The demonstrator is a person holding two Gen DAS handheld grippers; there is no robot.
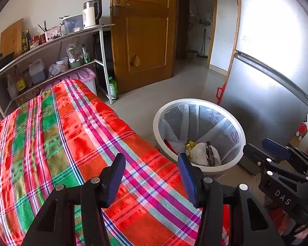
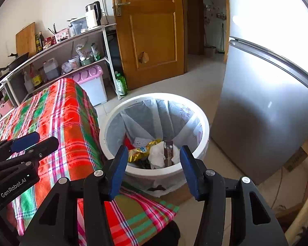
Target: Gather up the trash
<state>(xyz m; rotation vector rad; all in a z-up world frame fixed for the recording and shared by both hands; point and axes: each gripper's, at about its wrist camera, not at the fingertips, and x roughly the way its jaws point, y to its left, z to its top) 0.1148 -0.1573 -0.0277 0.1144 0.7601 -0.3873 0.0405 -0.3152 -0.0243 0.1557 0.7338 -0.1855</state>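
Observation:
A white round trash bin [image 1: 197,102] with a clear liner stands on the floor beside the table; it also shows in the right wrist view [image 2: 154,97]. Inside lie a crumpled white tissue [image 2: 157,153], a gold wrapper [image 2: 138,153] and a brown wrapper [image 2: 168,152]. My left gripper [image 1: 151,164] is open and empty above the plaid tablecloth [image 1: 61,139] near the table's right edge. My right gripper [image 2: 153,156] is open and empty, just over the bin's near rim. Each gripper shows at the edge of the other's view.
A silver fridge [image 2: 267,102] stands right of the bin. A wooden door [image 2: 149,30] is behind. A metal shelf [image 1: 51,41] with a kettle, bottles and bags lines the left wall, with a lilac-lidded box [image 2: 90,82] and a green bottle [image 2: 121,84] below.

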